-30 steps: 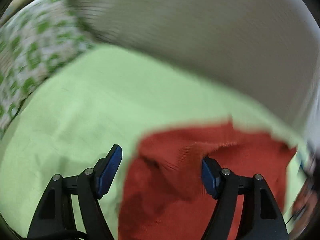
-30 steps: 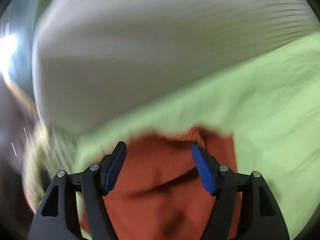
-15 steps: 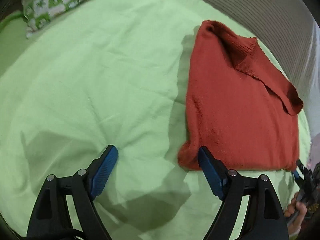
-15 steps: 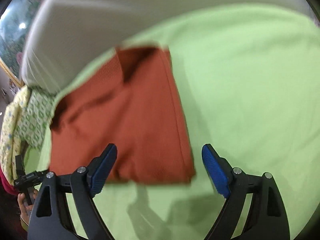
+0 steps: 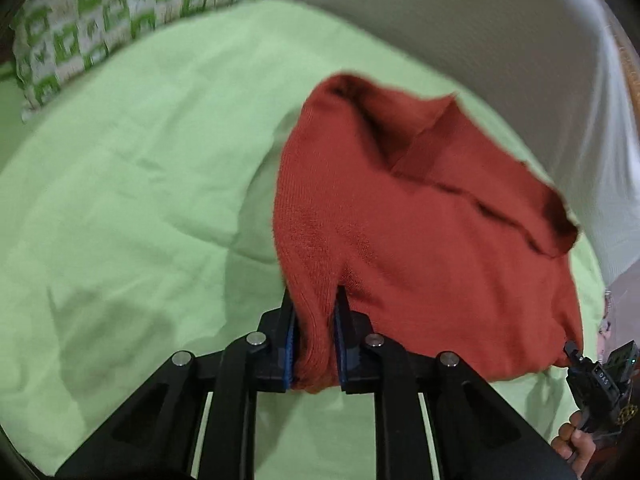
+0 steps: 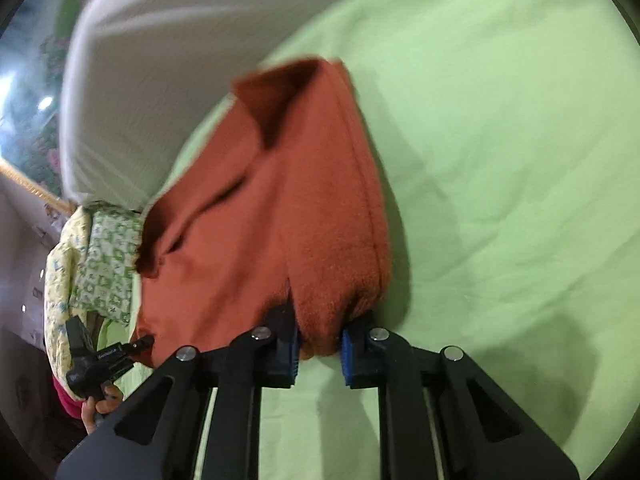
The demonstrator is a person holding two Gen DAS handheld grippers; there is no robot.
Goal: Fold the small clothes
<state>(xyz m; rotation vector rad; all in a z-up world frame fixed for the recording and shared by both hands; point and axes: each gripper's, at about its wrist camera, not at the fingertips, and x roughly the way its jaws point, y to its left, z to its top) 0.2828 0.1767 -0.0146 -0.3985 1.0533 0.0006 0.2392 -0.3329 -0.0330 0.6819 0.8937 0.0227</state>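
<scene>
Your left gripper [image 5: 314,338] has just been closing, and its blue pads [image 5: 289,344] are now clamped on a bunched corner of the red sweater [image 5: 420,248]. The knit bulges up between the jaws and fills the gap. From that corner the sweater runs away from you across the green sheet [image 5: 140,200], with its ribbed neck band turned up at the far end, close to the grey bolster [image 5: 480,32] along the sheet's far edge. A green-and-white patterned pillow [image 5: 100,16] lies at the far left corner.

Your right gripper [image 6: 319,354] has also just been closing, and it is pinched on the sweater's [image 6: 288,216] other near corner; the cloth sits gathered between its pads [image 6: 295,350]. In this view the garment stretches up and left toward the bolster [image 6: 160,60], while the sheet [image 6: 500,160] lies open to the right. The pillow [image 6: 108,264] shows past the sweater's left side.

Each camera catches the other tool at the sweater's near edge: your right hand [image 5: 576,438] at the lower right of the left view, your left hand [image 6: 100,402] at the lower left of the right view.

Both near corners look slightly lifted off the sheet; the picture is blurred.
</scene>
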